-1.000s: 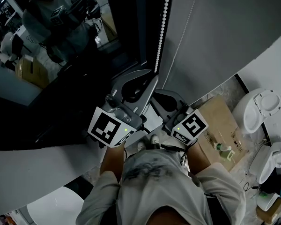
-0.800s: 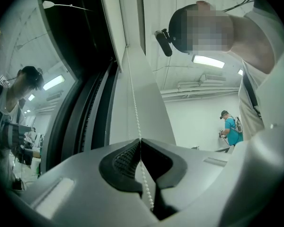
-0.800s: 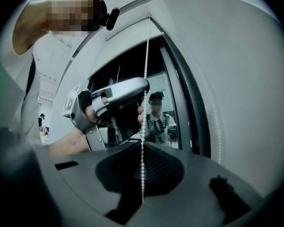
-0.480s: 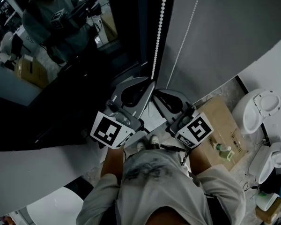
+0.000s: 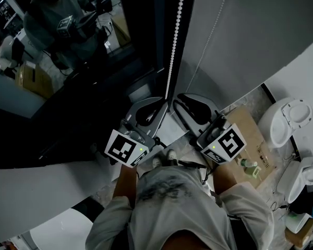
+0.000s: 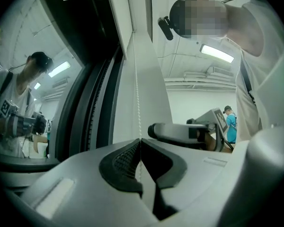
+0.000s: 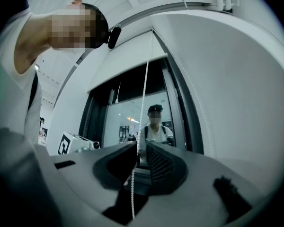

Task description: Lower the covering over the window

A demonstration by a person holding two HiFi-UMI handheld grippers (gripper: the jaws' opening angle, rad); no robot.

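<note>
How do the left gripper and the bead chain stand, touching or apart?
Touching. Left gripper view: the left gripper has its jaws pinched shut on the bead chain.

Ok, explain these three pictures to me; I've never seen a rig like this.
No robot here: a person holds a two-jaw gripper in each hand, facing a window. The head view comes from a camera on the person's head, looking steeply down; each gripper view comes from a camera riding on that gripper, looking along its jaws. The left gripper is shut on the white bead chain that works the grey roller blind. The right gripper has just been opening its jaws; the chain hangs between them, not pinched. A cardboard box sits on the floor below.
</note>
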